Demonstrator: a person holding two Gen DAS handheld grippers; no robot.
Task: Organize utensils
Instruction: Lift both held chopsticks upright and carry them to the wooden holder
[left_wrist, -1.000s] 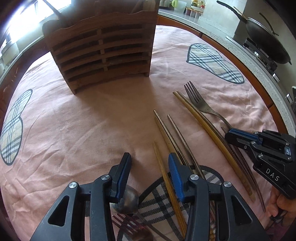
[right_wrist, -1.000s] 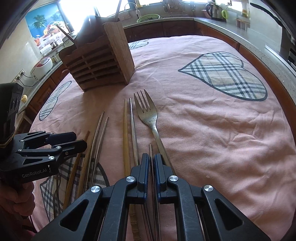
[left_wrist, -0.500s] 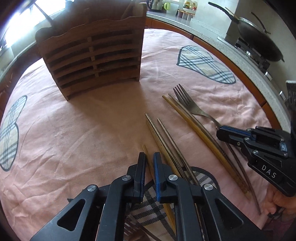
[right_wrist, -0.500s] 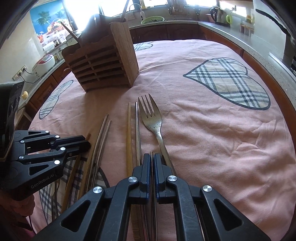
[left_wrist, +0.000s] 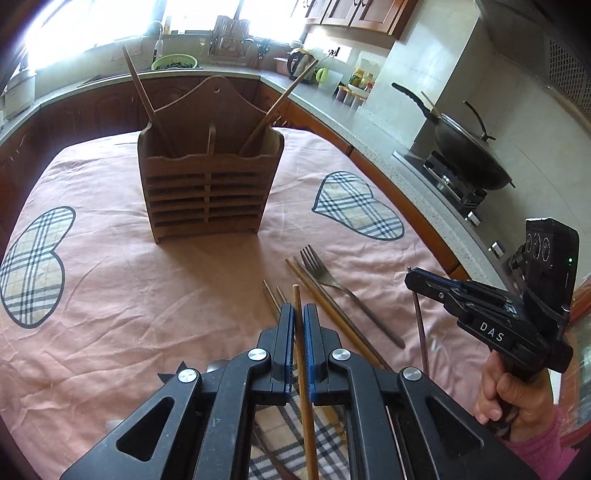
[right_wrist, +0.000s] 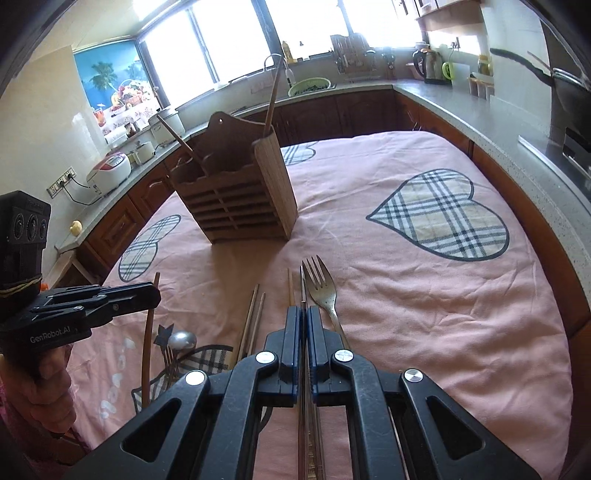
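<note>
1. Left gripper (left_wrist: 299, 314): jaws pressed together on a light brown chopstick (left_wrist: 300, 339), which runs up between the blue pads and pokes out just past the fingertips. In the right wrist view the same gripper (right_wrist: 153, 293) shows from the side, with that stick hanging in a slight curve below the jaws, clear of the cloth.
2. Right gripper (right_wrist: 303, 317): jaws pinched on a thin dark chopstick (right_wrist: 303, 387), its tip just ahead of the fingertips. From the left wrist view this gripper (left_wrist: 412, 277) holds the dark stick pointing steeply down; its lower end is hidden behind the left gripper's frame.
3. Just beyond the right gripper's tips, on the cloth: a metal fork (right_wrist: 325, 291), tines pointing away, handle passing under the right finger. Beside it to the left, a pair of chopsticks (right_wrist: 291, 288) lying parallel.
4. Further left, another chopstick pair (right_wrist: 253, 317) lies close together on the cloth.
5. Below the left gripper: a spoon bowl (right_wrist: 181, 339) and dark fork tines; too crowded to tell which touches which.
6. Well ahead of both grippers: the wooden utensil holder (left_wrist: 208, 192), upright, two sticks leaning out of it, one to each side.
7. All rests on a pink tablecloth (right_wrist: 424, 325) with plaid hearts.
8. A hand (left_wrist: 513, 395) in a pink sleeve grips the right gripper's handle.
</note>
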